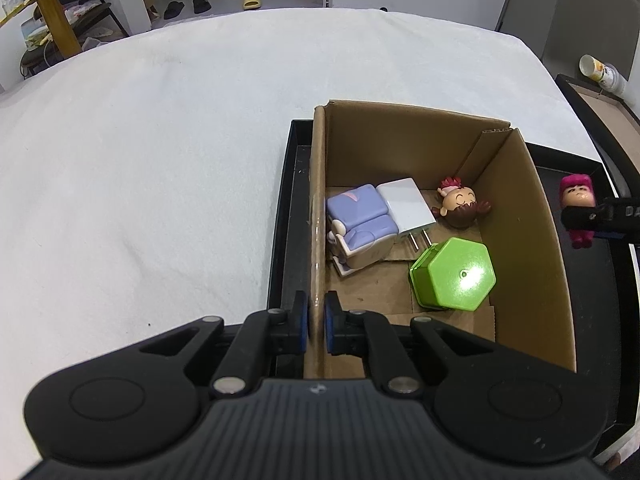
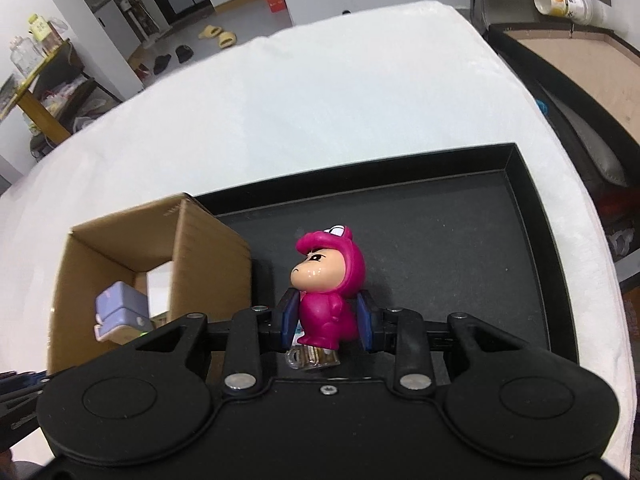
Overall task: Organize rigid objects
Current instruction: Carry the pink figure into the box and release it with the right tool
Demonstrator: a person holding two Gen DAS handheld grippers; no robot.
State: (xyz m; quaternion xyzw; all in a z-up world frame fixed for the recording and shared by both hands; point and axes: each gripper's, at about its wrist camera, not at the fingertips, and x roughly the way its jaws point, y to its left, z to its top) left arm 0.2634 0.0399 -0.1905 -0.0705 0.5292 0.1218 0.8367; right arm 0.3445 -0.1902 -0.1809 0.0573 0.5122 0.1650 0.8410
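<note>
My left gripper (image 1: 316, 322) is shut on the left wall of an open cardboard box (image 1: 318, 216) that stands in a black tray (image 1: 286, 216). Inside the box lie a purple sofa toy (image 1: 360, 220), a white plug adapter (image 1: 406, 206), a brown-haired doll figure (image 1: 462, 204) and a green hexagonal container (image 1: 454, 274). My right gripper (image 2: 329, 322) is shut on a magenta-hooded figurine (image 2: 326, 280) by its body, upright, over the tray floor (image 2: 440, 240) just right of the box (image 2: 200, 252). The figurine (image 1: 576, 200) also shows at the right edge of the left wrist view.
The tray sits on a white cloth-covered table (image 1: 160, 140). A second dark tray with a brown bottom (image 2: 580, 64) and a tipped paper cup (image 2: 568, 0) lie to the right. Slippers, a wooden table and an orange carton are on the floor beyond.
</note>
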